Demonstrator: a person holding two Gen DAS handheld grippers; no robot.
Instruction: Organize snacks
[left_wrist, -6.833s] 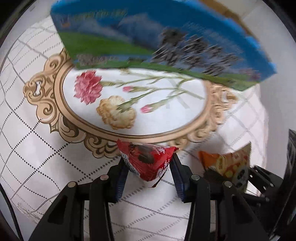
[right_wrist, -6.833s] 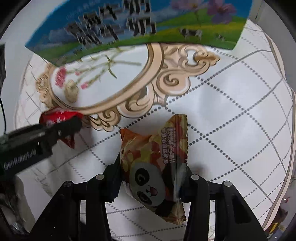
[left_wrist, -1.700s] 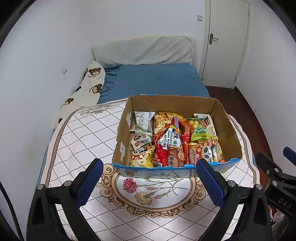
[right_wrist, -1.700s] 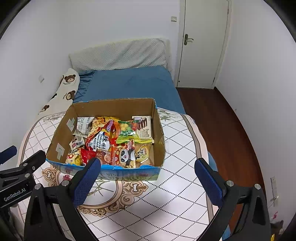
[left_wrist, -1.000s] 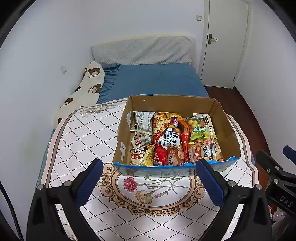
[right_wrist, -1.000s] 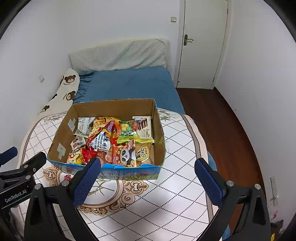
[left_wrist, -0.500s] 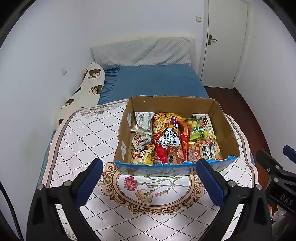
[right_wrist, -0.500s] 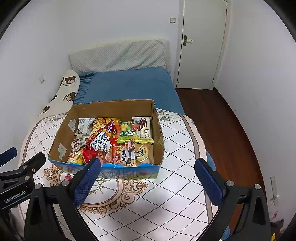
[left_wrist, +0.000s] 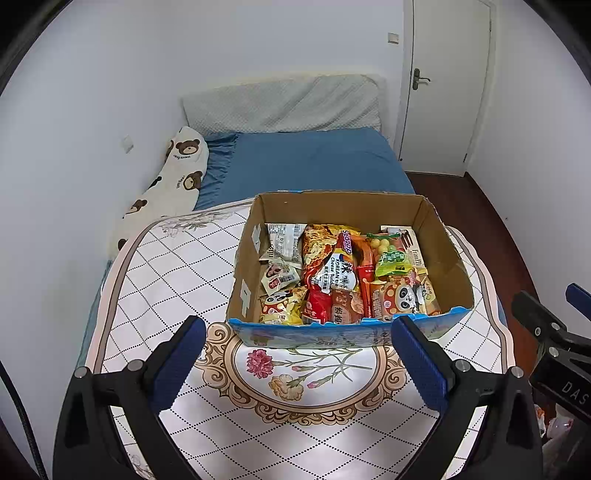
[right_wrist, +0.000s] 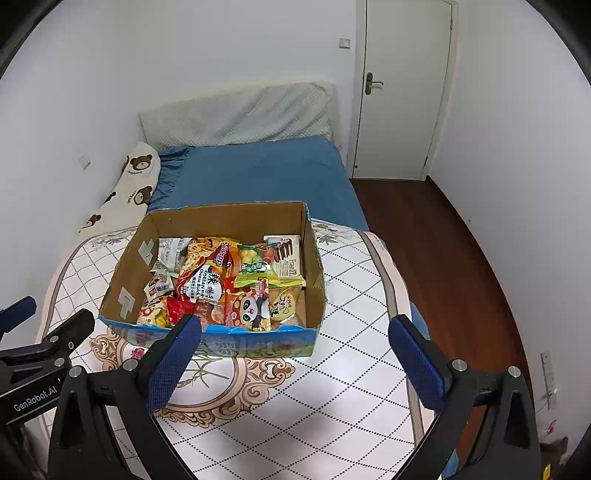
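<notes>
Open brown cardboard box with blue printed outer front (left_wrist: 347, 334) sits on white diamond-pattern tablecloth with floral medallion (left_wrist: 177, 266), filled with assorted colourful snack packets (left_wrist: 343, 273); panda-print packet (right_wrist: 249, 308) lies near the front wall. Left gripper (left_wrist: 301, 363) has its blue-padded fingers (left_wrist: 177, 363) spread wide, empty, above the cloth, short of the box. Right gripper (right_wrist: 295, 362) likewise spread wide, empty. Blue bed (right_wrist: 255, 173) lies behind.
</notes>
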